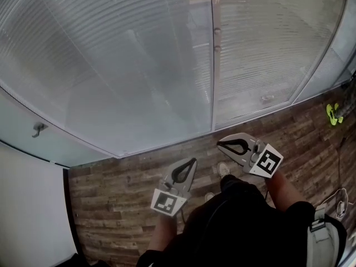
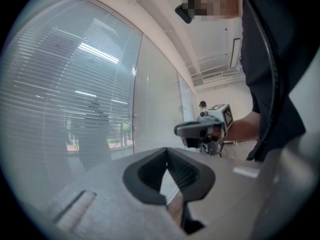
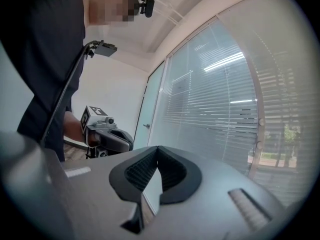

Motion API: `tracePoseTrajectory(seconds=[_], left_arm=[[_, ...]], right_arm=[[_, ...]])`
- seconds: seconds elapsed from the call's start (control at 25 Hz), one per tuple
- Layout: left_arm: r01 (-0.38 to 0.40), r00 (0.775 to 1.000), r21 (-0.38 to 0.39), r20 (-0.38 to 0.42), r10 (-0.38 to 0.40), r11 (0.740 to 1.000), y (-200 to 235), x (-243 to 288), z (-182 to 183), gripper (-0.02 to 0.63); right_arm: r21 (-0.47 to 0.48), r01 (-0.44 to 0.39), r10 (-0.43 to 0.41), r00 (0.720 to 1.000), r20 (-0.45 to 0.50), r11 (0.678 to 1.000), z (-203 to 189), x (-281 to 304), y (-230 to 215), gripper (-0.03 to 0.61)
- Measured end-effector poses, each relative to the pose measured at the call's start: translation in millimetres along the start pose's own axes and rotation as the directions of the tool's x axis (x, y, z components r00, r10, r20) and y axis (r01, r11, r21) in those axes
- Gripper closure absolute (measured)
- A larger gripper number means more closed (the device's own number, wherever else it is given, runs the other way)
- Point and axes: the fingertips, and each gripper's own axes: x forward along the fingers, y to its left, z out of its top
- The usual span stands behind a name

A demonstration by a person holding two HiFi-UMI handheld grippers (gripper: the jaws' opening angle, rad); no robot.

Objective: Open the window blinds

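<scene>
Grey slatted blinds (image 1: 128,65) cover the glass wall ahead of both grippers. My head view shows the wood floor (image 1: 122,182) below them. Only the gripper views show outdoor greenery through the slats, and the left gripper (image 2: 167,151) and right gripper (image 3: 156,149) pinched together, empty.

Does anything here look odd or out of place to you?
Little stands out. The blinds hang straight and even. The one stray item is a small bright green thing lying on the wooden floor at the head view's right edge, too small to identify.
</scene>
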Motion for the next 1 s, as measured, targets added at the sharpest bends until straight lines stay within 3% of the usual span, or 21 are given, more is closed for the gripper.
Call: tracePoseTrajectory(seconds=[0.2, 0.44, 0.72, 1.0], left_arm=[[-0.015, 1.000, -0.016, -0.020, 0.015, 1.000, 12.7, 19.7, -3.2, 0.609], [-0.036, 0.999, 0.025, -0.014, 0.037, 0.999, 40.9, 51.1, 12.7, 0.609], [-0.049, 0.999, 0.077, -0.020, 0.050, 0.996, 56.5, 92.3, 22.4, 0.609], [-0.102, 0.995, 0.023, -0.011, 0.102, 0.994, 73.5, 117.8, 29.8, 0.610]], right_arm=[[0.007, -0.039, 0.039, 0.999, 0.000, 0.999, -9.4, 10.2, -17.3, 0.574], [-0.038, -0.051, 0.053, 0.998, 0.034, 0.998, -2.2, 20.7, -59.5, 0.574], [-0.028, -0.061, 0.064, 0.993, 0.095, 0.998, 8.8, 24.2, -112.8, 0.574], [-0.076, -0.104, 0.109, 0.991, 0.077, 0.992, -1.2, 26.4, -141.3, 0.574]])
